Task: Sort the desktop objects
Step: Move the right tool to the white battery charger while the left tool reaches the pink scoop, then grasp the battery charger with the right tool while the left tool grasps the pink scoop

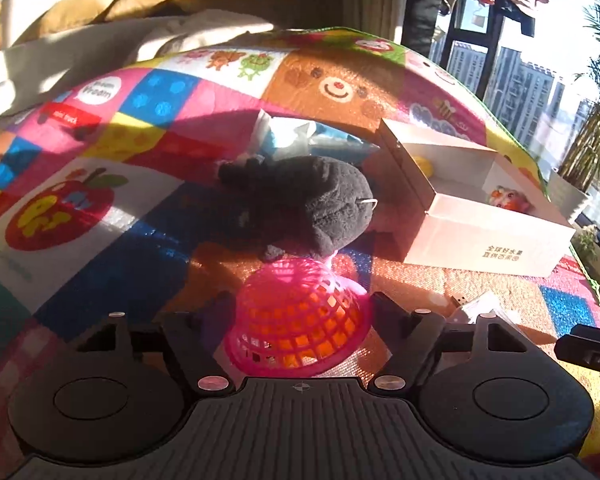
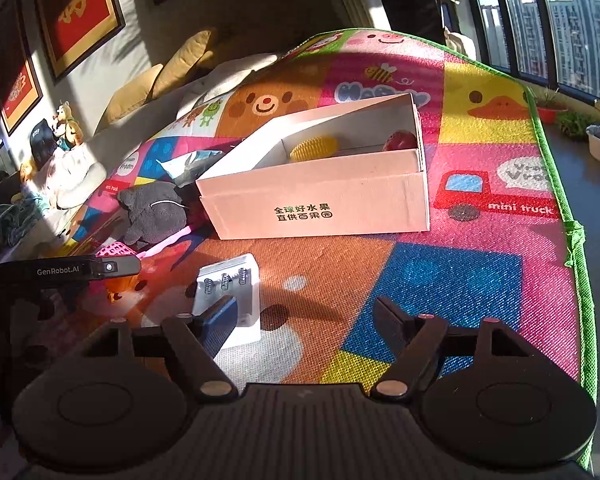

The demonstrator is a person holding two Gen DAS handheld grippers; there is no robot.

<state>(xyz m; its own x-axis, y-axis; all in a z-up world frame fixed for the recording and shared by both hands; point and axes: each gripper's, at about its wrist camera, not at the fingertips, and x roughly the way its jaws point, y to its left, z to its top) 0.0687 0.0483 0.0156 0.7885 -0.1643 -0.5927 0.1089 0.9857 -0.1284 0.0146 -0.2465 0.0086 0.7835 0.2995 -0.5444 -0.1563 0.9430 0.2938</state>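
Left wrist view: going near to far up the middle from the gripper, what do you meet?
Pink basket → grey plush toy → blue-and-white packet → bear face on the mat.

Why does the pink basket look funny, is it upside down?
Yes, upside down. The pink basket sits on the play mat with its wide rim at the bottom and its round domed base on top.
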